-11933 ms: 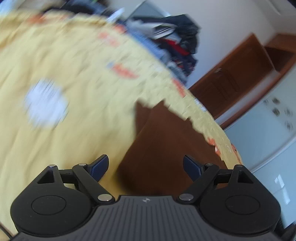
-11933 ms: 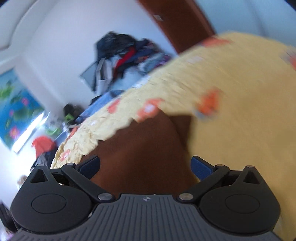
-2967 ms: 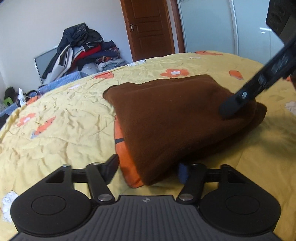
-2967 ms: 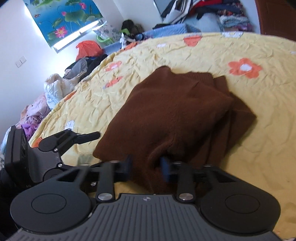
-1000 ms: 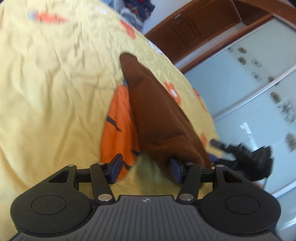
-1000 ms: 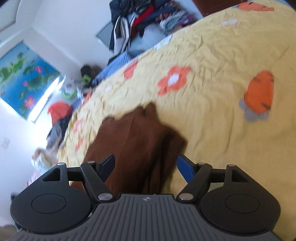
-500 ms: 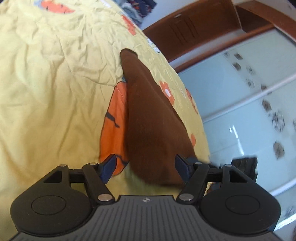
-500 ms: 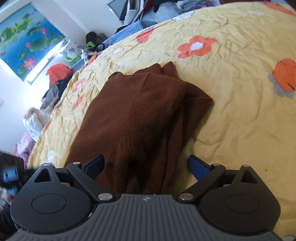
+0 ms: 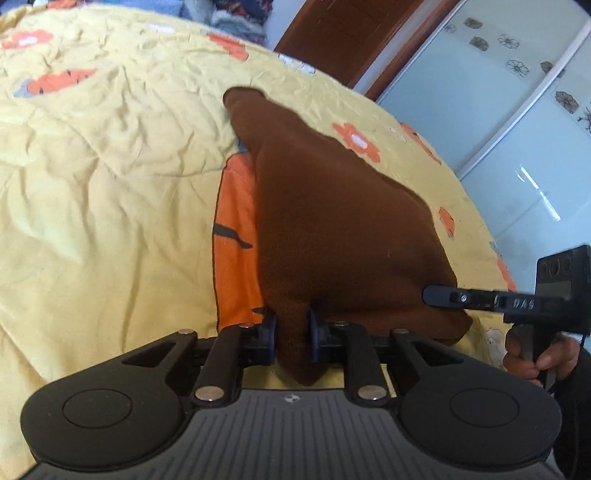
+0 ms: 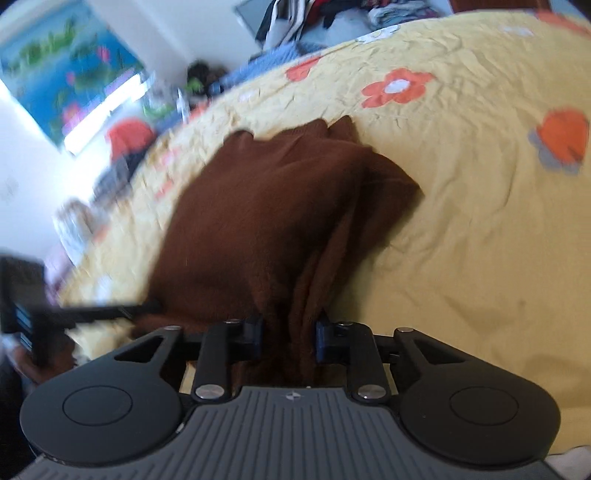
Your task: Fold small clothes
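Observation:
A folded brown garment [image 9: 332,221] lies on a yellow bedspread [image 9: 92,184] with orange flower prints. My left gripper [image 9: 291,334] is shut on the garment's near corner. My right gripper [image 10: 288,336] is shut on another near edge of the same brown garment [image 10: 258,214]. The right gripper also shows in the left wrist view [image 9: 480,297], pinching the garment's right corner. The left gripper shows blurred in the right wrist view [image 10: 92,310] at the garment's left corner.
A pile of clothes [image 10: 325,14] is stacked against the wall beyond the bed. A brown wooden door [image 9: 343,33] and glass wardrobe panels [image 9: 517,110] stand to the right. Bags and clutter [image 10: 125,144] lie on the floor by a window.
Both grippers were open over the garment's near edge half a second ago. Both have closed on the brown fabric.

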Demonstrator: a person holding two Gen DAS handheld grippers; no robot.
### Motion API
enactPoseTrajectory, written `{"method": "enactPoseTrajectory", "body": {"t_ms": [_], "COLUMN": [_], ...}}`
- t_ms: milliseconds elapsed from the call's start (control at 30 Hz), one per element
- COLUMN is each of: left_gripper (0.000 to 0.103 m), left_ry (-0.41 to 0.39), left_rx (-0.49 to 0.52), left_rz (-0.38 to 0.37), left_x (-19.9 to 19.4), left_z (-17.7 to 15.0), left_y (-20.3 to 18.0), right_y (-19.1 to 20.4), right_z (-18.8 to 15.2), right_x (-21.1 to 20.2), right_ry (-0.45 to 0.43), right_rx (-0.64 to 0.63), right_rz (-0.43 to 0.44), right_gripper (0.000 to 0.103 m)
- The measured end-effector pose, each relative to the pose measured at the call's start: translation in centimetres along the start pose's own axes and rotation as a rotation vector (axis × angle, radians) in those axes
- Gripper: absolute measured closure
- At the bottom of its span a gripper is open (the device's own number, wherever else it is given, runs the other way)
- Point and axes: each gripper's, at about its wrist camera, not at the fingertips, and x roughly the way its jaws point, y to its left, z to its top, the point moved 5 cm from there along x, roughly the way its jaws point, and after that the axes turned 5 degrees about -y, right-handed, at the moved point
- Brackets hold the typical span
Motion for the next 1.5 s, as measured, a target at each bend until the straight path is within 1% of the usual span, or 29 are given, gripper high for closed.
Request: {"method": "enactPoseTrajectory", "body": {"t_ms": [33, 67, 100, 133, 167, 200, 233, 267, 333, 433, 467, 533, 567, 667, 733, 800, 867, 900, 1000, 1100, 1133, 1167, 1233, 1300, 1333, 1400, 1433, 1467, 1500], "left_gripper": [0.077, 0.075, 0.075, 0.074, 0.072, 0.057, 0.027, 0.017, 0.017, 0.017, 0.018, 0.018, 0.018, 0.019, 0.019, 0.018, 0.018, 0.019, 0.019, 0.018, 0.018, 0.018, 0.018, 0.018, 0.018, 0.018, 0.018, 0.018, 0.018], "left_ry": [-0.019, -0.055, -0.108, -0.169, -0.228, -0.277, -0.306, -0.318, -0.296, -0.121, -0.093, -0.12, -0.112, -0.101, -0.17, -0.222, -0.222, -0.22, -0.189, -0.173, -0.169, -0.17, -0.174, -0.169, -0.172, -0.179, -0.186, -0.193, -0.187], "left_rx": [0.03, 0.073, 0.121, 0.176, 0.231, 0.286, 0.339, 0.386, 0.465, 0.534, 0.549, 0.632, 0.643, 0.561, 0.492, 0.433, 0.382, 0.37, 0.384, 0.432, 0.458, 0.479, 0.482, 0.455, 0.434, 0.346, 0.282, 0.2, 0.103], "left_rz": [0.022, 0.049, 0.08, 0.102, 0.1, 0.085, 0.072, 0.066, 0.043, 0.006, 0.026, 0.049, 0.046, -0.022, -0.05, -0.029, 0.01, 0.029, 0.057, 0.072, 0.091, 0.109, 0.101, 0.074, 0.061, 0.047, 0.043, 0.04, 0.025], "left_x": [-0.6, -1.8, -2.6, -3.9, -4.8, -5.4, -5.4, -4.8, -2.5, 2.6, 3.8, 4.0, 3.8, 2.1, 0.0, -1.2, -0.8, -0.4, 0.3, 1.2, 1.9, 2.4, 2.6, 2.1, 1.9, 1.5, 1.3, 1.4, 1.7], "left_z": [-0.1, -0.3, -0.2, -0.4, -0.5, -0.6, -0.7, -1.0, -1.9, -4.0, -4.8, -6.0, -6.2, -4.8, -3.0, -1.2, 0.4, 0.8, 0.7, -0.1, -0.2, -0.3, -0.2, 0.3, 0.8, 2.8, 3.9, 5.2, 6.4], "left_y": [-0.5, -1.2, -2.1, -3.0, -4.0, -5.2, -6.4, -7.5, -9.5, -11.3, -11.3, -11.6, -11.6, -10.9, -9.9, -8.6, -7.5, -7.1, -6.7, -7.0, -7.4, -7.5, -6.9, -5.6, -5.3, -4.4, -3.6, -2.3, -0.8], "right_y": [0.0, 0.2, 0.5, 0.6, 0.7, 0.7, 0.9, 1.4, 3.1, 5.7, 5.8, 4.5, 4.2, 3.3, 3.6, 4.2, 4.8, 4.7, 4.8, 4.9, 4.8, 4.6, 3.5, 1.6, 1.3, 2.0, 2.3, 2.3, 2.2], "right_z": [0.1, 0.3, 0.9, 1.8, 2.8, 4.0, 5.3, 6.3, 8.2, 9.6, 9.6, 8.7, 8.4, 8.6, 9.0, 10.1, 11.7, 12.4, 13.6, 13.7, 13.5, 13.3, 13.6, 13.9, 13.5, 12.8, 12.7, 12.9, 13.2], "right_x": [0.0, -0.1, -0.3, -0.9, -1.8, -2.6, -3.0, -2.9, -1.1, 4.2, 6.2, 9.8, 9.7, 8.5, 7.9, 7.1, 7.1, 7.5, 10.7, 13.4, 14.2, 14.6, 13.9, 12.8, 12.4, 11.9, 11.6, 11.1, 10.2], "right_ry": [0.0, 0.014, 0.022, -0.009, -0.068, -0.125, -0.17, -0.198, -0.205, -0.134, -0.092, -0.011, -0.073, -0.06, -0.009, -0.008, -0.077, -0.085, -0.02, 0.052, 0.08, 0.082, 0.063, 0.036, 0.019, -0.011, -0.018, -0.023, -0.044], "right_rx": [0.016, 0.019, 0.009, -0.007, -0.023, -0.026, -0.013, 0.005, 0.02, -0.043, -0.055, -0.117, -0.2, -0.158, -0.17, -0.157, -0.196, -0.221, -0.328, -0.406, -0.416, -0.443, -0.434, -0.321, -0.31, -0.35, -0.343, -0.309, -0.265], "right_rz": [0.012, 0.022, 0.011, -0.036, -0.087, -0.117, -0.116, -0.092, -0.02, 0.024, -0.001, -0.116, -0.107, -0.075, -0.086, -0.104, -0.092, -0.098, -0.156, -0.183, -0.187, -0.203, -0.212, -0.171, -0.157, -0.161, -0.158, -0.154, -0.152], "right_gripper": [0.06, 0.044, 0.035, 0.021, 0.02, 0.02, 0.02, 0.02, 0.02, 0.016, 0.016, 0.018, 0.018, 0.024, 0.025, 0.023, 0.023, 0.023, 0.029, 0.049, 0.058, 0.073, 0.082, 0.084, 0.084, 0.073, 0.057, 0.03, 0.017]}}
